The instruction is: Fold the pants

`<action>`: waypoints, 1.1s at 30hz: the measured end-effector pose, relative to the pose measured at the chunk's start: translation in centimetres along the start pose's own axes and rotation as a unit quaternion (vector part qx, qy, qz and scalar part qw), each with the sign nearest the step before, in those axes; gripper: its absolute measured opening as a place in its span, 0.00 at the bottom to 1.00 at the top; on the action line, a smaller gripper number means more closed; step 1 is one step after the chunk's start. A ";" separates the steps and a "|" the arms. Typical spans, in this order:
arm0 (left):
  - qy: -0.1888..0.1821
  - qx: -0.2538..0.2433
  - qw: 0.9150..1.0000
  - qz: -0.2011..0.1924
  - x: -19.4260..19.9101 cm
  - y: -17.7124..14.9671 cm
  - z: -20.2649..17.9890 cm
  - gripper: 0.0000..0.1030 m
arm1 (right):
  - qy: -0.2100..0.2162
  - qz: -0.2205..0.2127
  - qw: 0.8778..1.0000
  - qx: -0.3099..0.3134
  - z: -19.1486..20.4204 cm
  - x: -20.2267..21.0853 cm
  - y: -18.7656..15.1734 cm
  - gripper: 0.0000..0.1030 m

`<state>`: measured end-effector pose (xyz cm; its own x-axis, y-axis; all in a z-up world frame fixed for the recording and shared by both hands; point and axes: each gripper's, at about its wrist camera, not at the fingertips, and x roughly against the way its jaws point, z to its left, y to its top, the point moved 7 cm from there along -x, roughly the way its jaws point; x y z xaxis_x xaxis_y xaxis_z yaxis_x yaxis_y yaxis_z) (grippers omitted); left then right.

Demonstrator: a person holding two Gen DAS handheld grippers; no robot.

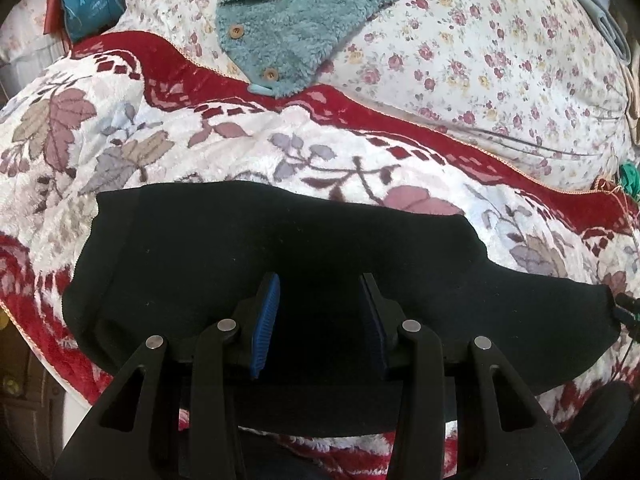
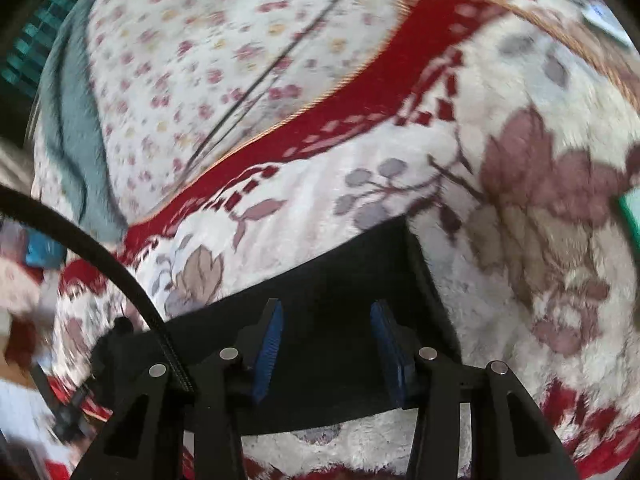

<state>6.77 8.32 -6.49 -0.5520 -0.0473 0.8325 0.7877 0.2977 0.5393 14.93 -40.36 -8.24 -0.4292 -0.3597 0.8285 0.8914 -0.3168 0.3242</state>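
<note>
The soft black pants (image 1: 240,248) lie flat on a fluffy white blanket with red borders and big leaf shapes (image 1: 168,152). This blanket is the landmark for everything here.

The left claw (image 1: 318,320) hangs over the near part of the pants, above the blanket's near edge. Its 2 blue ribbed pads (image 1: 264,320) stand apart with black cloth seen between them. The pads do not seem to press the cloth, so this claw looks released, though the dark cloth makes it hard to be sure.

The right claw (image 2: 326,348) hangs over one end of the pants (image 2: 344,300), near a square corner of the cloth that rests on the blanket. Its blue pads (image 2: 268,348) stand wide apart. I cannot tell if they touch the cloth, and the picture is blurry.

Past the blanket's far red border lies a white sheet with small pink flowers (image 1: 460,64). A fuzzy teal jacket with round wooden buttons (image 1: 304,20) lies on that sheet, its lower tip resting on the blanket's red border. A shiny blue bag (image 1: 90,4) sits beyond the blanket's far left corner.
</note>
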 end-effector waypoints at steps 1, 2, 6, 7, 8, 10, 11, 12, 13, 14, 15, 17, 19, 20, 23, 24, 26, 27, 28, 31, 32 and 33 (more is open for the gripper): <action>0.000 0.000 1.000 0.000 0.0 0.0 0.0 0.38 | 0.002 0.001 1.000 -0.006 -0.3 0.1 0.0 0.43; 0.000 0.001 1.000 0.001 0.0 0.0 0.0 0.38 | 0.002 0.001 1.000 -0.011 -0.5 0.2 0.0 0.43; -0.001 0.000 1.000 0.002 0.1 -0.1 -0.1 0.38 | -0.009 -0.004 1.000 -0.010 -0.6 0.6 0.1 0.43; -0.001 0.000 1.000 0.003 0.1 -0.2 -0.1 0.38 | -0.019 -0.004 1.000 -0.005 -0.7 0.8 0.1 0.43; -0.003 0.001 1.000 0.003 0.1 -0.3 -0.1 0.38 | -0.030 -0.002 1.000 -0.003 -0.8 1.2 0.0 0.43; -0.008 0.004 1.000 0.005 0.1 -0.3 -0.1 0.38 | -0.060 -0.004 0.998 -0.016 -1.5 2.5 0.2 0.43; -0.011 0.005 1.000 0.004 0.1 -0.2 -0.1 0.38 | -0.057 -0.018 0.998 -0.029 -1.6 3.5 0.4 0.43; -0.014 0.006 1.000 0.002 0.2 -0.2 0.0 0.38 | -0.040 -0.029 0.998 -0.040 -1.5 4.4 0.5 0.43; -0.017 0.009 1.000 -0.001 0.3 -0.1 0.1 0.38 | -0.019 -0.040 0.998 -0.053 -1.4 5.1 0.5 0.43; -0.023 0.012 1.000 -0.003 0.5 0.0 0.1 0.38 | -0.004 -0.054 0.996 -0.068 -1.3 6.0 0.4 0.43; -0.032 0.017 0.999 -0.007 0.7 0.1 0.2 0.38 | -0.004 -0.062 0.995 -0.075 -1.3 6.5 0.2 0.44; -0.042 0.024 0.999 -0.012 0.9 0.3 0.4 0.38 | -0.013 -0.070 0.993 -0.091 -1.9 7.1 -0.8 0.44; -0.049 0.029 0.998 -0.012 1.0 0.4 0.5 0.38 | -0.005 -0.061 0.992 -0.115 -2.7 6.8 -1.9 0.44; -0.051 0.031 0.998 -0.011 1.0 0.4 0.6 0.38 | 0.007 -0.047 0.990 -0.135 -3.3 6.3 -2.7 0.44; -0.058 0.037 0.998 -0.009 1.0 0.4 0.7 0.38 | 0.032 -0.031 0.981 -0.191 -5.0 5.6 -3.9 0.44; -0.059 0.037 0.998 -0.008 0.9 0.4 0.7 0.38 | 0.035 -0.033 0.978 -0.201 -5.3 5.7 -4.0 0.44; -0.055 0.035 0.998 -0.007 0.9 0.5 0.6 0.38 | 0.039 -0.024 0.975 -0.216 -5.8 5.4 -4.1 0.45; -0.053 0.033 0.998 -0.007 0.9 0.5 0.5 0.38 | 0.033 -0.016 0.976 -0.214 -5.9 5.2 -4.2 0.46; -0.051 0.031 0.998 -0.008 0.9 0.5 0.5 0.38 | 0.033 -0.007 0.978 -0.208 -5.9 4.8 -4.1 0.46; -0.045 0.025 0.999 -0.009 0.9 0.4 0.4 0.38 | 0.031 0.023 0.978 -0.203 -6.4 3.1 -3.9 0.47; -0.043 0.024 0.999 -0.008 0.9 0.4 0.4 0.38 | 0.034 0.028 0.976 -0.211 -6.8 2.5 -3.8 0.47; -0.041 0.023 0.999 -0.007 0.9 0.4 0.4 0.38 | 0.042 0.035 0.973 -0.222 -7.3 1.8 -3.7 0.47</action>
<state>6.46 8.78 -5.63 -0.5858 0.0260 0.8101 0.7669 0.3411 0.5436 9.76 -46.21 -11.30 -0.3968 -0.4593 0.7948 0.7757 -0.6307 0.0228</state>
